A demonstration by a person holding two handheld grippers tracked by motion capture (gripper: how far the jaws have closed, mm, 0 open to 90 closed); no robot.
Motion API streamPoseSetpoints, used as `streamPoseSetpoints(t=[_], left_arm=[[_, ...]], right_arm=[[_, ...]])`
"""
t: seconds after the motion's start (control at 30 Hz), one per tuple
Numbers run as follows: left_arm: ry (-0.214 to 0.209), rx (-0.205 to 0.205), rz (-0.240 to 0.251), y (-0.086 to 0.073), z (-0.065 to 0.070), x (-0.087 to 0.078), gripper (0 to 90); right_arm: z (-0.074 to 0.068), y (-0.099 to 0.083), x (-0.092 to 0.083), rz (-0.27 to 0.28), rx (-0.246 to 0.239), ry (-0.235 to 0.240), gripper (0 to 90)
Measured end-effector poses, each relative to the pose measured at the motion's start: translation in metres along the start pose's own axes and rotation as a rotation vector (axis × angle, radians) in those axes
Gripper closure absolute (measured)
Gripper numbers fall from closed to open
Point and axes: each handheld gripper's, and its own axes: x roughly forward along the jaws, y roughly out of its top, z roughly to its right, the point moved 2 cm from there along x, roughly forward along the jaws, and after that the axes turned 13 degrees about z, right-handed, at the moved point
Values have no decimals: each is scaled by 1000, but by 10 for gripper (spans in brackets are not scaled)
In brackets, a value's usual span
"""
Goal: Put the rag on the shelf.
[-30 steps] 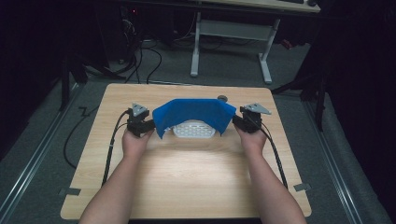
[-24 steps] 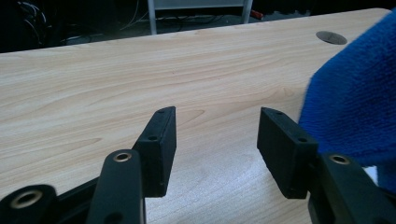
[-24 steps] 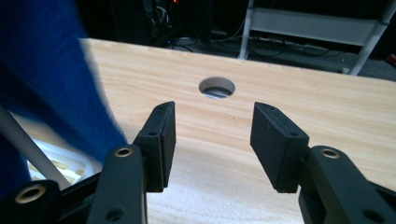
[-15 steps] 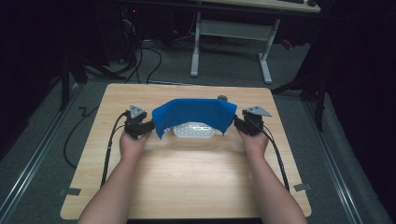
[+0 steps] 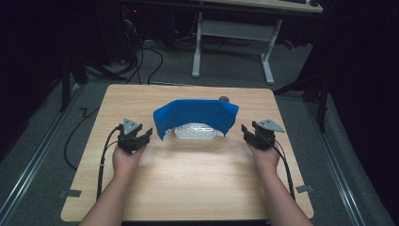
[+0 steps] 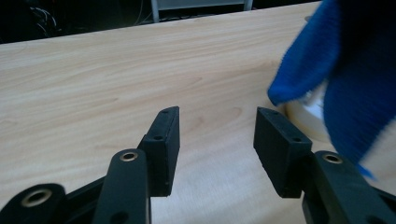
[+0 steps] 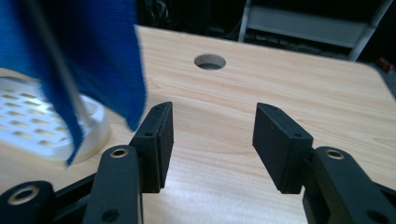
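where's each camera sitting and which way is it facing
High view: above the person's side, looking forward and down on the table; both forearms, left gripper and right gripper show.
Left gripper view: rides the left gripper, looking past open jaws at the blue cloth.
Right gripper view: rides the right gripper, open jaws toward a table hole.
Shared: both gripper views catch the blue cloth over the white perforated dish.

We see a plain deep-blue cloth (image 5: 197,115) over a white perforated rack (image 5: 195,132) on the pale wood-grain table (image 5: 188,179).
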Motion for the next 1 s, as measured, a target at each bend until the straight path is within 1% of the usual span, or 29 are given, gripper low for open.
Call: streamPoseSetpoints(t=[0.03,0.07,0.13,0.17,0.23,0.27,0.33,0.43,0.5,0.57,0.6,0.63,0.67,0.7,0.77,0.8,0.83,0.87,0.9,0.93,1.0], left_arm=[[-6,2,-4,-2,3,-5,516],[-15,2,-9,-5,6,-10,516],[-33,10,-29,-11,13,-20,515],[-42,21,-39,-14,16,-25,512],[-57,25,-51,-21,23,-36,510],[-62,27,-52,-24,27,-41,510],[-81,37,-72,-30,36,-50,509],[-105,43,-81,-36,50,-63,499],[-128,43,-91,-40,61,-70,492],[-158,47,-112,-44,76,-75,475],[-173,54,-119,-44,85,-78,463],[-196,52,-122,-44,94,-82,455],[-220,40,-114,-44,104,-85,453],[-241,47,-115,-45,113,-88,453],[-283,84,-131,-48,129,-88,451],[-296,103,-138,-48,135,-86,450],[-303,121,-146,-49,138,-84,448],[-307,124,-155,-50,139,-82,446],[-308,116,-159,-51,139,-80,445],[-309,111,-164,-52,139,-79,445],[-306,112,-168,-52,137,-79,445]], right_arm=[[-1,-1,-5,4,-10,-1,477],[-3,-1,-10,-5,-13,-2,462],[-7,-1,-21,-18,-31,9,450],[-9,-2,-27,3,-35,17,450],[-14,-4,-40,11,-43,16,446],[-17,-5,-47,5,-35,24,440],[-21,-9,-59,8,-8,45,432],[-30,-15,-75,1,-31,53,426],[-36,-19,-85,-10,-45,68,417],[-44,-27,-96,-15,-38,98,417],[-49,-32,-102,-33,-36,113,417],[-54,-37,-107,-52,-47,126,415],[-60,-41,-112,-71,-61,139,413],[-65,-44,-117,-85,-73,148,414],[-73,-49,-126,-97,-84,175,416],[-77,-50,-129,-101,-85,188,416],[-79,-51,-130,-101,-95,195,416],[-81,-51,-129,-100,-101,195,416],[-80,-51,-128,-100,-102,192,415],[-79,-51,-126,-105,-88,187,415],[-76,-53,-123,-117,-82,179,415]])
